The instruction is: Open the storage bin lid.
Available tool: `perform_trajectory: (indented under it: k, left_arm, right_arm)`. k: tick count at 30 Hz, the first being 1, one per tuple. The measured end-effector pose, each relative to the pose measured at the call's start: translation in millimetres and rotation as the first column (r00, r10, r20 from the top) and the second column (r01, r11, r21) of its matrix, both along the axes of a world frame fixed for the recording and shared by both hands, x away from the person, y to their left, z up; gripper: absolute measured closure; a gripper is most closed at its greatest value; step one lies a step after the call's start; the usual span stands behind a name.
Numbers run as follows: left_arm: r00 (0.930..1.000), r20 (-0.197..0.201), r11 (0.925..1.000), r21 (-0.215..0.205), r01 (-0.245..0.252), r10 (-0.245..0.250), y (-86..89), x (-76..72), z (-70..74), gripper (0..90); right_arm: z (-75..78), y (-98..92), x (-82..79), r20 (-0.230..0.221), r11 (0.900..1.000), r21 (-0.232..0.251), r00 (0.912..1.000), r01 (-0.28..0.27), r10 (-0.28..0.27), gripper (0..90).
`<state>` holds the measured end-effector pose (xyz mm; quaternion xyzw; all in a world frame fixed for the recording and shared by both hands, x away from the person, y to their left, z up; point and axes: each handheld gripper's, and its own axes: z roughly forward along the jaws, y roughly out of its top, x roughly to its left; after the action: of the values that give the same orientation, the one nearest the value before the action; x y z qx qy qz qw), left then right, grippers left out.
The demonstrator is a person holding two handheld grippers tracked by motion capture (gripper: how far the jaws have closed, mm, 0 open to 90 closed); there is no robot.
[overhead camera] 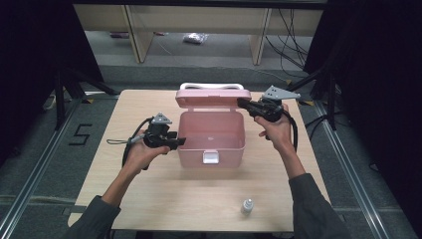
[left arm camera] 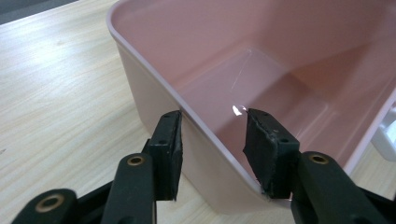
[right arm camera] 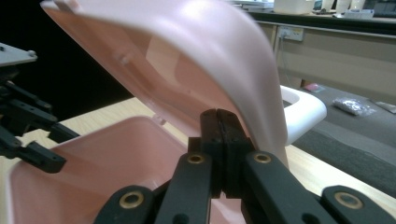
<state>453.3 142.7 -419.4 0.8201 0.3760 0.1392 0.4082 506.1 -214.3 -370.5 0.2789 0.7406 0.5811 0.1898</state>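
Straddling the pink box (left arm camera: 154, 88) wall unclamped, left gripper (left arm camera: 212, 140) is steadying poorly; clenched empty right gripper (right arm camera: 219, 140) is nudging the lid (right arm camera: 187, 60), risking sliding.

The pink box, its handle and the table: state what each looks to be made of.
Pink box: seemingly moulded plastic, smooth and slightly glossy; light glints on its inner floor and its thin walls have rounded rims.
Handle: probably white plastic, smooth with a soft sheen.
Table: pale wood or a wood-look laminate, matt, with visible grain lines.
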Motion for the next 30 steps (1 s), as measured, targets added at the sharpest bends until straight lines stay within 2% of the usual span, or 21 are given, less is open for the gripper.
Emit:
perform_trajectory:
  k: [1,7,8,9,15,17,19,20,21,22,27,28,29,30]
  left_arm:
    - [1.0,-0.004,1.0,-0.005,-0.003,0.003,-0.7,-1.0,0.2,56.4]
    - [1.0,-0.002,1.0,0.004,-0.006,0.006,-2.4,-4.9,0.9,56.1]
    - [1.0,-0.005,1.0,0.002,-0.007,0.007,-2.7,-5.2,0.8,56.1]
    - [1.0,-0.006,1.0,0.007,-0.005,0.005,-2.4,-5.2,1.1,56.0]
    - [1.0,-0.007,1.0,0.003,-0.004,0.004,-3.1,-5.6,1.0,56.0]
    - [1.0,-0.004,0.9998,0.017,0.006,-0.006,-2.3,-5.5,1.4,56.0]
    - [1.0,-0.003,0.9999,0.014,0.006,-0.006,-3.1,-6.8,1.4,56.0]
    - [1.0,-0.003,0.9999,0.013,0.006,-0.006,-3.2,-7.0,1.4,55.9]
    - [1.0,-0.002,0.9999,0.013,0.007,-0.007,-3.2,-7.2,1.4,55.9]
    - [1.0,-0.004,0.9999,0.011,0.006,-0.006,-3.3,-7.6,1.3,55.9]
    - [0.9999,-0.007,0.9999,0.012,0.011,-0.011,-3.4,-10.3,1.6,55.6]
    - [0.9994,0.034,0.999,0.043,0.008,-0.009,-1.3,-8.2,2.2,55.5]
    - [0.9997,-0.023,1.0,0.002,0.006,-0.006,-3.6,-11.9,1.4,55.4]
    - [0.9997,-0.024,1.0,-0.001,0.008,-0.008,-3.6,-12.6,1.4,55.3]
  right_arm:
    - [-1.0,0.6,0.5,-0.016,1.0,0.006,0.9998,0.009,-0.009,90.0]
    - [-8.7,-7.1,12.2,-0.009,1.0,0.003,0.9996,0.028,-0.028,90.0]
    - [-10.3,-7.3,13.2,-0.026,0.999,0.022,0.9991,0.035,-0.034,90.0]
    - [-12.7,-8.9,16.5,-0.034,0.999,0.02,0.9985,0.043,-0.043,90.0]
    - [-16.7,-10.6,22.3,-0.032,0.999,0.026,0.9986,0.043,-0.043,90.0]
    - [-16.8,-10.8,22.7,-0.039,0.999,0.029,0.9983,0.045,-0.044,90.0]
    - [-17.6,-10.9,24.2,-0.028,0.997,0.036,0.9977,0.062,-0.061,90.0]
    - [-17.1,-12.0,25.1,-0.038,0.999,0.026,0.9982,0.047,-0.046,90.0]
    - [-17.3,-13.0,27.4,-0.009,0.999,0.016,0.9987,0.051,-0.051,90.0]
    - [-17.2,-12.0,26.8,-0.04,0.998,0.024,0.998,0.05,-0.049,90.0]
    - [-17.1,-11.6,32.6,-0.037,0.998,0.014,0.9978,0.055,-0.055,90.0]
    - [-17.5,-11.4,33.4,-0.037,0.998,0.015,0.9977,0.058,-0.057,90.0]
    - [-18.0,-10.5,33.3,-0.043,0.998,0.021,0.997,0.066,-0.065,90.0]
    - [-18.4,-11.2,35.1,-0.035,0.998,0.009,0.9972,0.067,-0.067,90.0]
